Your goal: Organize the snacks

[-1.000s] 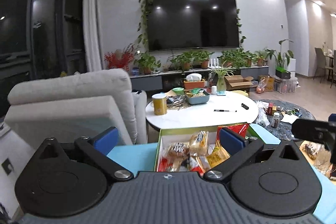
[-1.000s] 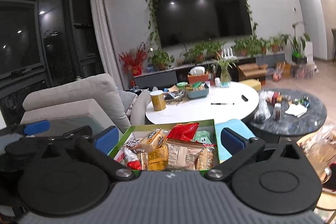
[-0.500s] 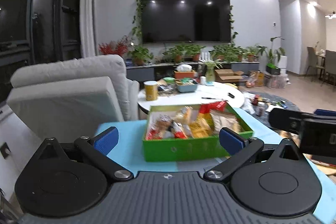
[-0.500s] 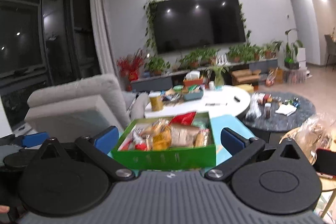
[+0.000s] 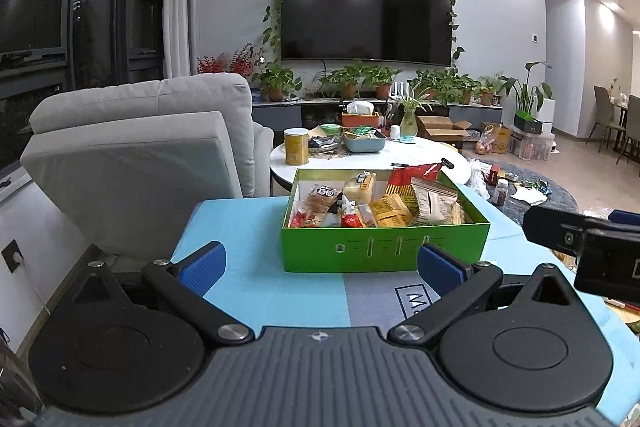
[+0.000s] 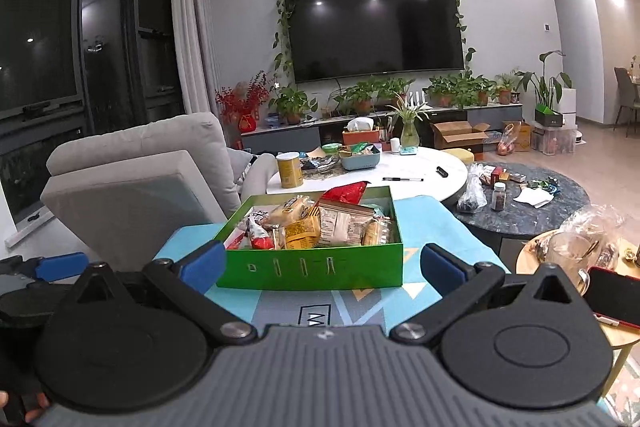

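Snacks fill green box just beyond both open jaws, seemingly untouched.

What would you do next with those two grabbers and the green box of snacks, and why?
Probably ease the right gripper forward over the open green cardboard box toward the top snack packets. Both grippers' blue fingers stand wide apart with nothing between them, short of the box's near wall, and the packets lie heaped and unsorted.
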### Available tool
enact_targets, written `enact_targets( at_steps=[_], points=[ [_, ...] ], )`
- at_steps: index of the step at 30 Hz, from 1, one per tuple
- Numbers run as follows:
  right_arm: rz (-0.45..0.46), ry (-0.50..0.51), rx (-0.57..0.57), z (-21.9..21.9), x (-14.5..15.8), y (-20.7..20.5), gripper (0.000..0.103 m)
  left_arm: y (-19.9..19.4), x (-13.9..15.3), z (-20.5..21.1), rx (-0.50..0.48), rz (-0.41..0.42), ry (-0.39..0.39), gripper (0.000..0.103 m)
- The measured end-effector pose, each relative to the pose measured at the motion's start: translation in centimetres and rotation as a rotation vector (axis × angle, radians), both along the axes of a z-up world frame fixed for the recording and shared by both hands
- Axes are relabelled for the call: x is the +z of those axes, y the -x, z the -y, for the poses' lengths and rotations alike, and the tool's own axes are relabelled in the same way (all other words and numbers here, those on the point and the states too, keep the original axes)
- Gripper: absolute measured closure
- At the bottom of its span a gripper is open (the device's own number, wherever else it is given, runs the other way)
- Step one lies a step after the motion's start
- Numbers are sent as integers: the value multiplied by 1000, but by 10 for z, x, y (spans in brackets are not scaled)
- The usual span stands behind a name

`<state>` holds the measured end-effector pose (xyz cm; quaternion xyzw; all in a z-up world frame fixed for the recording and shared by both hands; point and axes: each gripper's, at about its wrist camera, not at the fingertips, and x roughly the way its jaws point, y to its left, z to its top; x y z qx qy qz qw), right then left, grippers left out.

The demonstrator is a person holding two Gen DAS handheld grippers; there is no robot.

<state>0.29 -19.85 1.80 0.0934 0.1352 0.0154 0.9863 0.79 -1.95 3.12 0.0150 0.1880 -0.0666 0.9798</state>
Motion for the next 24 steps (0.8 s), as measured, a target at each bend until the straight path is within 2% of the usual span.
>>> enact_targets(
  at_steps=[24],
  points=[
    [-32,-4,-14,4,-10,0,17,-5,-12,8,-11,-36,-41,0]
  ],
)
